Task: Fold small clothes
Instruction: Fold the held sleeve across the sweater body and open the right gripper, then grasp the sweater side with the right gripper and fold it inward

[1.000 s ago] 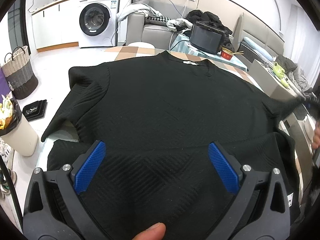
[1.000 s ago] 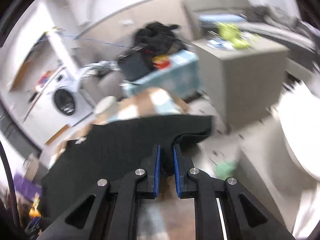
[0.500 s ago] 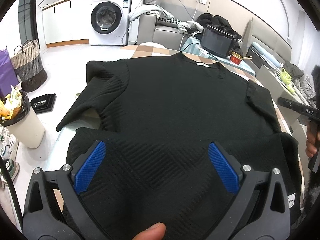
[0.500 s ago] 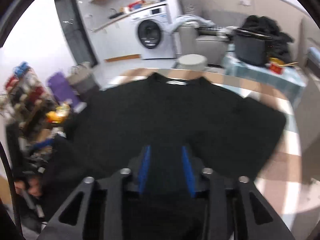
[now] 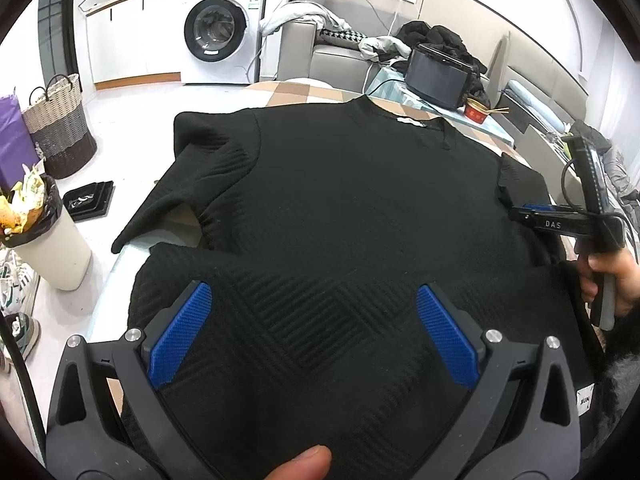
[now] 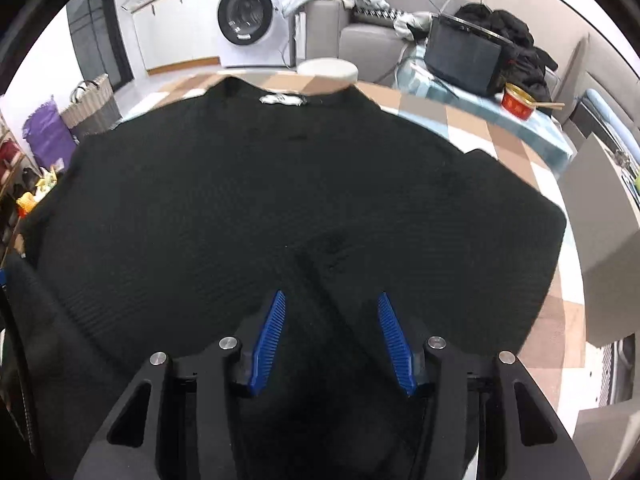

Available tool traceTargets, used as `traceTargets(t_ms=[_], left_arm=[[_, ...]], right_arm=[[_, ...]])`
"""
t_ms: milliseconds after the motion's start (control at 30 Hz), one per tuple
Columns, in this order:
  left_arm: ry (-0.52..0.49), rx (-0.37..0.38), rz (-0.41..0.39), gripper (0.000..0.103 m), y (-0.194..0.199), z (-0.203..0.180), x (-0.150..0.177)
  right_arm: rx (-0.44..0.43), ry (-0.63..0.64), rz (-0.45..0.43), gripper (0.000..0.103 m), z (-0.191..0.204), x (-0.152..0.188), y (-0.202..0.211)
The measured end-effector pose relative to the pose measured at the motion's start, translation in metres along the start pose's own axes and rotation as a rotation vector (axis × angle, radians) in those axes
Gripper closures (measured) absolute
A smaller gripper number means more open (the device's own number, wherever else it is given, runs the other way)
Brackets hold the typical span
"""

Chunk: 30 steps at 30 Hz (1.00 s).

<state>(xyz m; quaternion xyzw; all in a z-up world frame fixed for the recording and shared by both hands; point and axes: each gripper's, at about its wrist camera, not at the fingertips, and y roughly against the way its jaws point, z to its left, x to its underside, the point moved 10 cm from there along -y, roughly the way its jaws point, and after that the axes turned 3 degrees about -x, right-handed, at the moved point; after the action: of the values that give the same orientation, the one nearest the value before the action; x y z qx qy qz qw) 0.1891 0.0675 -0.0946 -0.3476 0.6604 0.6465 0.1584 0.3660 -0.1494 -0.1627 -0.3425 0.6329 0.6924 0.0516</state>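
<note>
Two wide-spread blue ribbed grippers (image 5: 314, 334) (image 6: 331, 340) over black textured-knit sweater (image 5: 340, 208).

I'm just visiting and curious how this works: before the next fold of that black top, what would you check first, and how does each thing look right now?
1. Black top lies spread on the table, neck label away from the person: ok.
2. Left hand-held gripper open, nothing between its blue pads: ok.
3. Right hand-held gripper open over the cloth: ok.
4. Right sleeve folded in over the body: ok.
5. Left sleeve sticks out, hanging past the table edge, not yet folded: not ok.
6. Bottom hem lying flat: cannot tell, the grippers hide it.
</note>
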Motion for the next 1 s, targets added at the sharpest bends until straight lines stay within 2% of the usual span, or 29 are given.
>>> traceTargets(t_ms=[67, 100, 200, 233, 300, 333, 400, 433, 500, 567, 600, 633, 667, 700, 767, 833, 900, 1000], left_arm=[[0.005, -0.007, 0.000, 0.001, 0.001, 0.003, 0.001], [0.008, -0.009, -0.003, 0.001, 0.001, 0.004, 0.000], [0.011, -0.006, -0.005, 0.001, 0.001, 0.004, -0.001], [0.006, -0.004, -0.004, 0.001, 0.001, 0.003, -0.001], [-0.002, -0.002, -0.007, 0.001, 0.002, 0.000, -0.001], [-0.006, 0.002, -0.005, 0.001, 0.000, -0.003, -0.001], [-0.009, 0.014, 0.001, 0.001, -0.001, -0.007, -0.001], [-0.012, 0.018, 0.004, 0.001, -0.001, -0.010, 0.000], [-0.023, 0.019, 0.001, 0.001, 0.000, -0.014, 0.000], [-0.034, 0.014, -0.007, 0.001, 0.004, -0.016, 0.001], [-0.034, 0.013, -0.009, 0.001, 0.006, -0.016, 0.002], [-0.031, 0.010, -0.010, 0.001, 0.007, -0.014, 0.003], [-0.027, 0.006, -0.009, 0.001, 0.008, -0.012, 0.004], [-0.022, 0.000, -0.008, 0.001, 0.008, -0.009, 0.005], [-0.005, -0.015, -0.001, 0.001, 0.006, -0.002, 0.006], [0.017, -0.023, 0.010, 0.001, 0.003, 0.006, 0.006], [0.057, -0.034, 0.015, 0.001, 0.002, 0.020, 0.004], [0.121, -0.070, 0.009, 0.001, 0.006, 0.051, 0.001]], right_arm=[[0.029, -0.030, 0.019, 0.091, -0.008, 0.003, -0.004], [0.029, -0.062, 0.010, 0.097, -0.014, 0.003, -0.002], [-0.045, -0.102, -0.064, 0.098, -0.017, -0.005, 0.018], [-0.104, -0.088, -0.112, 0.098, -0.011, -0.006, 0.034], [-0.202, -0.036, -0.148, 0.098, 0.003, -0.004, 0.058], [-0.253, 0.010, -0.155, 0.098, 0.014, 0.002, 0.071], [-0.282, 0.067, -0.126, 0.098, 0.026, 0.014, 0.078], [-0.235, 0.083, -0.100, 0.096, 0.024, 0.019, 0.072], [-0.204, 0.069, -0.032, 0.087, 0.018, 0.028, 0.059], [-0.225, 0.042, 0.017, 0.080, 0.014, 0.034, 0.052], [-0.243, 0.036, 0.012, 0.079, 0.012, 0.035, 0.056], [-0.260, 0.020, -0.019, 0.072, 0.008, 0.036, 0.065], [-0.260, -0.012, -0.045, 0.060, 0.000, 0.037, 0.073], [-0.243, -0.051, -0.061, 0.056, -0.010, 0.040, 0.078], [-0.167, -0.128, -0.069, 0.054, -0.030, 0.052, 0.084], [-0.111, -0.166, -0.033, 0.054, -0.038, 0.070, 0.082], [-0.069, -0.142, 0.019, 0.054, -0.035, 0.086, 0.074], [0.044, -0.080, 0.080, 0.054, -0.043, 0.110, 0.068]])
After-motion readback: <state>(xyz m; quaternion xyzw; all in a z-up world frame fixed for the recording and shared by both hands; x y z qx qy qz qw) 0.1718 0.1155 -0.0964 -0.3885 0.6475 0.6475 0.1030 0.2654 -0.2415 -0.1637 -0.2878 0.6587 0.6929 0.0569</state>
